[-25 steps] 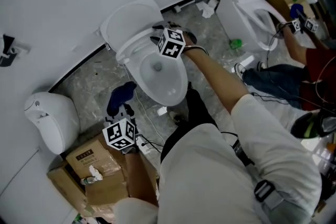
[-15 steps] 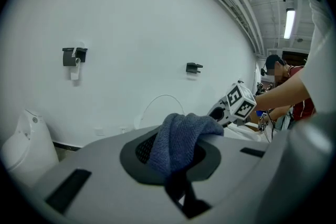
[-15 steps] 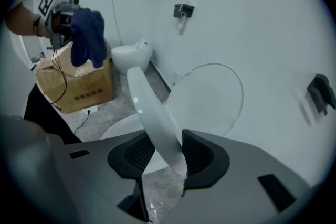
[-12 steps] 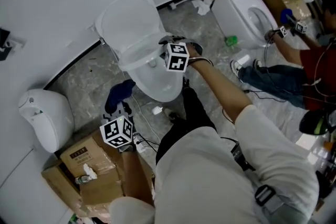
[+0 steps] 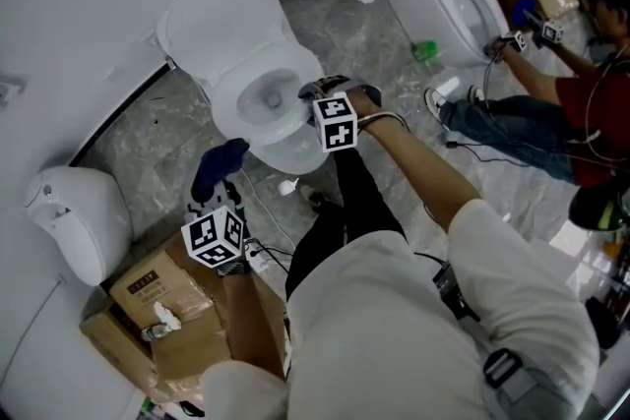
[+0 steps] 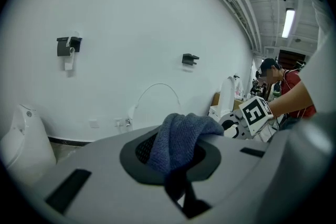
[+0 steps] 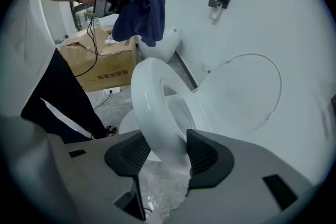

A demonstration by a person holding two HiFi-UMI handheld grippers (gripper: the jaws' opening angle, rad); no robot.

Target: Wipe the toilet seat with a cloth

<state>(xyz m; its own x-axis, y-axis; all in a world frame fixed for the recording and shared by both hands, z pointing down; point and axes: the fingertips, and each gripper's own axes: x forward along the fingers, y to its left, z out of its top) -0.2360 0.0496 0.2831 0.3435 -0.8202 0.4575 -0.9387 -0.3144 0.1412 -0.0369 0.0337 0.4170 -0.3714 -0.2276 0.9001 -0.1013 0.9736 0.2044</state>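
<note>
nearest, the left gripper (image 5: 225,201) has its jaws clamped on the blue cloth (image 5: 219,172), held over the floor beside the cardboard box (image 5: 162,305), short of the toilet & off its front-left side. further out, the right gripper (image 7: 163,152) straddles the front edge of the toilet seat (image 7: 152,102), jaws opening w/ the ring between them, pads prob. just off it. so the seat lies ahead & to the right of the cloth: the right gripper is nearer but has no cloth, so i'd guess the left one has to bring it across, w/ the lid (image 5: 212,20) open at the far end.
</note>
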